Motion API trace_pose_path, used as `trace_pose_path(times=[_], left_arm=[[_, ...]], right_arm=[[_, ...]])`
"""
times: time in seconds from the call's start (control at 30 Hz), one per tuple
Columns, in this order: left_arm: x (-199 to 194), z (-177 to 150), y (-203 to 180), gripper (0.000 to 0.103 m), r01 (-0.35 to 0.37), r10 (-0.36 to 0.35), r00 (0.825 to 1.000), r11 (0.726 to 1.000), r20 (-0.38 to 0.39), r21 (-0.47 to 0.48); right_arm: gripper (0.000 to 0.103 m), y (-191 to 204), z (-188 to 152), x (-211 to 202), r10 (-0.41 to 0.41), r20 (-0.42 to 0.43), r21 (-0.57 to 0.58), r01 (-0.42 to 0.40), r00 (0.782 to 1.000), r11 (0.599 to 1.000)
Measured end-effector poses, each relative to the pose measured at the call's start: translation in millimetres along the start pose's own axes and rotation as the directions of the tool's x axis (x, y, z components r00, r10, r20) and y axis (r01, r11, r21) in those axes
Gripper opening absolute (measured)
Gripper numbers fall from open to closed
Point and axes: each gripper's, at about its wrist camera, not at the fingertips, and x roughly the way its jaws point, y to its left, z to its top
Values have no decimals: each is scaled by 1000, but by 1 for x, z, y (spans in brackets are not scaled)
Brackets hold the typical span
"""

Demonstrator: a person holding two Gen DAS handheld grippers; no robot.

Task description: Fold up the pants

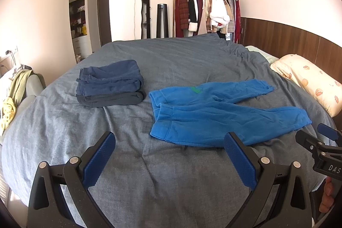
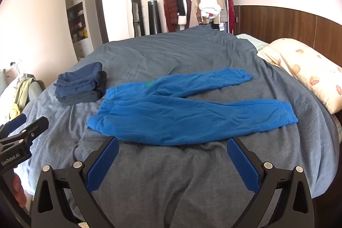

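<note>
Bright blue pants [image 1: 215, 119] lie spread flat on the grey bed cover [image 1: 149, 174], waistband to the left, two legs splayed to the right. They show in the right wrist view [image 2: 188, 114] too. My left gripper [image 1: 170, 155] is open and empty, hovering just short of the pants' near edge, below the waistband. My right gripper [image 2: 172, 160] is open and empty, just short of the near leg's edge. The right gripper also shows at the right edge of the left wrist view [image 1: 320, 142]. The left gripper shows at the left edge of the right wrist view [image 2: 19, 134].
A stack of folded dark blue and grey pants [image 1: 110, 83] sits left of the blue pants. A floral pillow [image 1: 307, 82] lies at the right by the wooden headboard. A clothes rack [image 1: 205, 12] stands beyond the bed. A chair with clothes [image 1: 15, 89] stands at the left.
</note>
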Motion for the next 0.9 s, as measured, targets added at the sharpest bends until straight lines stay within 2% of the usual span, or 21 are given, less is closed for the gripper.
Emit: trace_pose_path(times=[0.3,0.47,0.9], left_arm=[[17,-8,6,103,-11,10,999,1000,-46,-18],[34,-14,13,103,-40,38,996,999,-86,-21],[83,-15,24,100,-74,69,989,997,-131,-33]], right_arm=[[102,0,-12,17,-9,-34,-7,9,999,1000],[102,1,-16,32,-19,-67,-1,19,998,1000],[102,-11,-25,81,-50,-136,119,66,989,991]])
